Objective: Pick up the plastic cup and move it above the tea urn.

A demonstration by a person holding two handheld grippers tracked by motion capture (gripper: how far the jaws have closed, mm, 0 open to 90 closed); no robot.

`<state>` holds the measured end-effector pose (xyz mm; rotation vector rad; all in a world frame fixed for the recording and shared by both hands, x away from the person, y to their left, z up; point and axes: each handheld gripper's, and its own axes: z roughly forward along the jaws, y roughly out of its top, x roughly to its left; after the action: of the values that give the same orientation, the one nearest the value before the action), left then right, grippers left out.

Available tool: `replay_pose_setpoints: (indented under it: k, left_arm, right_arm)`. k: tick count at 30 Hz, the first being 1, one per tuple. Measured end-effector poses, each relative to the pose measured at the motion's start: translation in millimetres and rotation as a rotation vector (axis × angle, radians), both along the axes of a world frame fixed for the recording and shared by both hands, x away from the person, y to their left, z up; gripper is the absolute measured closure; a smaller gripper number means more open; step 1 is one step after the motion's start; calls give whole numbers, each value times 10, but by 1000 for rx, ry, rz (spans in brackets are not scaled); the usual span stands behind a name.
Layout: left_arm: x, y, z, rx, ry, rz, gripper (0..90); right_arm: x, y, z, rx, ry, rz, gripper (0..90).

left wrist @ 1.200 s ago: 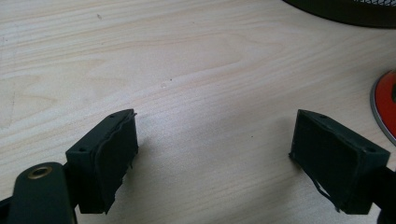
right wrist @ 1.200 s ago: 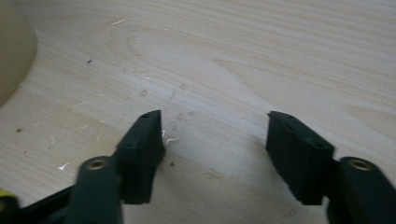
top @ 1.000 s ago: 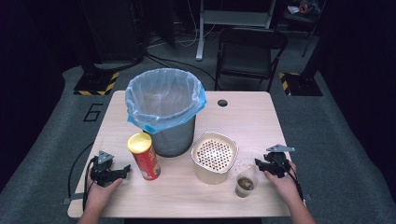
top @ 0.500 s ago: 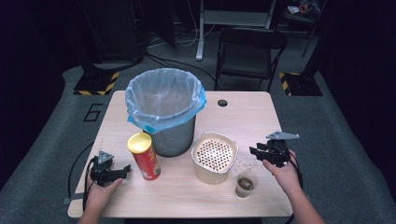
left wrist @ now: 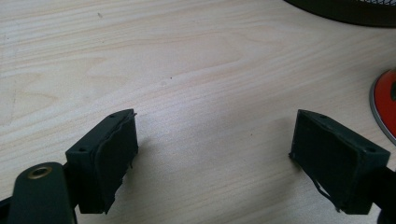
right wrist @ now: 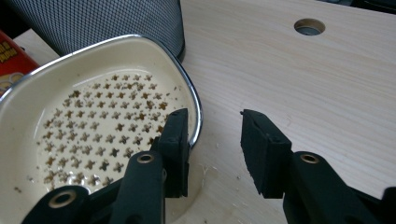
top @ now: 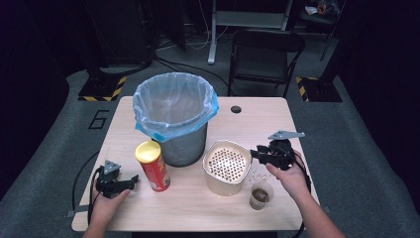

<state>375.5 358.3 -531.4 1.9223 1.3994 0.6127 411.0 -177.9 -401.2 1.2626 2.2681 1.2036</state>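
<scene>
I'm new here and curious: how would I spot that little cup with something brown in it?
Find the big bin with the blue liner, then the cream strainer pot beside it. The small clear cup stands at the table's near edge beside that pot, the lowest, see-through item.

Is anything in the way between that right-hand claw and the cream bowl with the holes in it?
Nothing visible. The right gripper hangs open at the bowl's rim, one finger over the rim, the other outside it over bare table. The cup stands off to the side, nearer the person.
</scene>
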Motion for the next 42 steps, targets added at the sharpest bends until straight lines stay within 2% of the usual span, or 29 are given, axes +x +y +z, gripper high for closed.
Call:
replay_pose_setpoints:
  k: [3, 6, 8, 14, 18, 22, 24, 28, 29, 30, 31, 32, 33, 34, 38, 40, 42]
  left_arm:
    - [0, 0, 0, 0, 0, 0, 143]
    - [0, 1, 0, -1, 1, 0, 143]
    - [1, 2, 0, -2, 1, -2, 143]
    - [1, 2, 0, -1, 1, -2, 143]
    - [1, 2, 0, -2, 1, -2, 143]
    - [1, 2, 0, -2, 0, -2, 143]
    - [1, 2, 0, -2, 0, -2, 143]
    - [1, 2, 0, -1, 1, -2, 143]
    - [1, 2, 0, -1, 1, -2, 143]
    - [1, 2, 0, -1, 0, -2, 143]
    - [1, 2, 0, -1, 0, -2, 143]
    - [1, 2, 0, -1, 1, -2, 143]
    - [1, 2, 0, -1, 0, -2, 143]
    - [1, 2, 0, -1, 1, -2, 143]
    - [1, 2, 0, -2, 1, -2, 143]
    - [1, 2, 0, -1, 1, -2, 143]
    - [1, 2, 0, -2, 0, -2, 143]
  right_arm:
    - [35, 69, -26, 5, 21, 12, 650]
    - [67, 140, -71, -34, 28, 10, 692]
    - [78, 164, -92, -22, 48, 14, 740]
    - [83, 211, -101, -46, 25, 24, 784]
    - [84, 197, -98, -41, 32, 31, 785]
    - [48, 202, -102, -44, 25, 50, 797]
    - [8, 224, -108, -53, 9, 87, 805]
    - [-37, 244, -104, -60, 8, 97, 800]
    - [-53, 250, -106, -55, 5, 91, 780]
    - [-75, 238, -99, -35, 2, 96, 707]
    - [-75, 238, -99, -35, 2, 96, 707]
    - [-89, 227, -89, -23, -7, 95, 665]
    - [-128, 198, -46, -11, -28, 94, 576]
    - [-153, 179, -22, -8, -40, 93, 536]
    - [-312, 98, 56, -30, -89, 96, 418]
    - [-418, 56, 46, -45, -95, 93, 357]
    - [-470, 33, 31, -51, -92, 91, 348]
